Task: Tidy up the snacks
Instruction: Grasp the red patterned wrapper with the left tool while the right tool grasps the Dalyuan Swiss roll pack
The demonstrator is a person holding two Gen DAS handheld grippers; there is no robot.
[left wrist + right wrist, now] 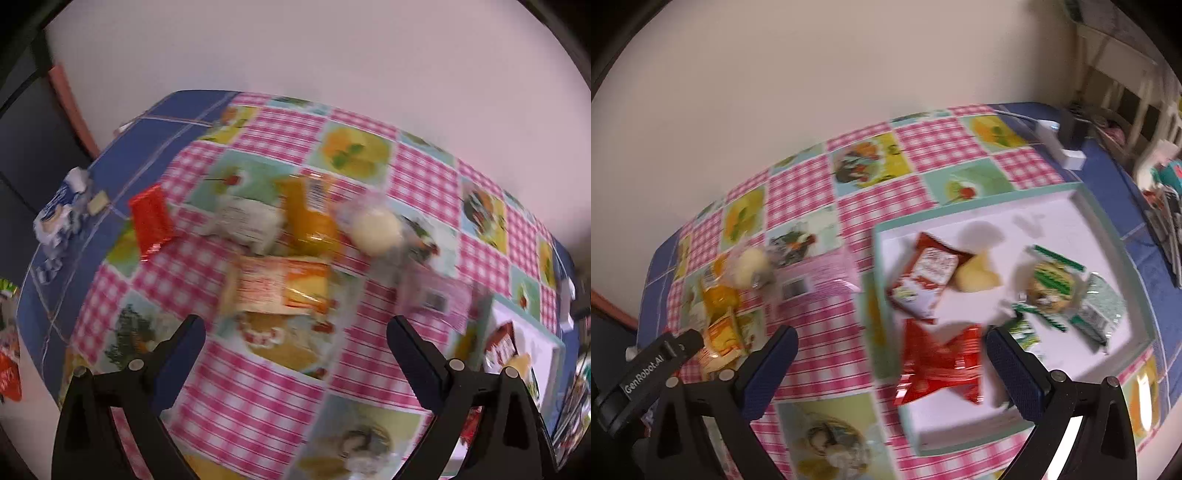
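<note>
- The left gripper [295, 334] has its fingers [184, 347] spread wide with nothing between them; only checked cloth [258, 398] shows in the gap.
- Just beyond those fingertips, toward the far side, lies an orange-and-yellow pack [280, 291], apart from both fingers.
- Farther off sit a white pack [247, 221], an orange pouch [314, 225] and a pale round bun [375, 230] in clear wrap, bunched together on the counter [140, 122].
- A red pack [151, 221] lies to the left of that bunch; a crumpled blue-and-white wrapper [61, 212] lies farther left, near the counter's edge.
- A pink pack [439, 295] lies just beyond the right finger of the left gripper, blurred.
- The right gripper [890, 345] also has its fingers [1015, 373] spread wide and grips nothing.
- Between its fingertips, lying on the near part of the tray [1071, 199], is a red foil pack [942, 363], touching neither finger.
- Farther in the tray lie a red-and-white pack [925, 282], a yellow bun [977, 275] just right of it, and a green-striped cookie pack [1052, 286] to the right.
- Left of the tray, on the cloth, the same loose snacks show, well apart from the right gripper's fingers.
- A white box [1058, 142] stands at the far right of the counter.
</note>
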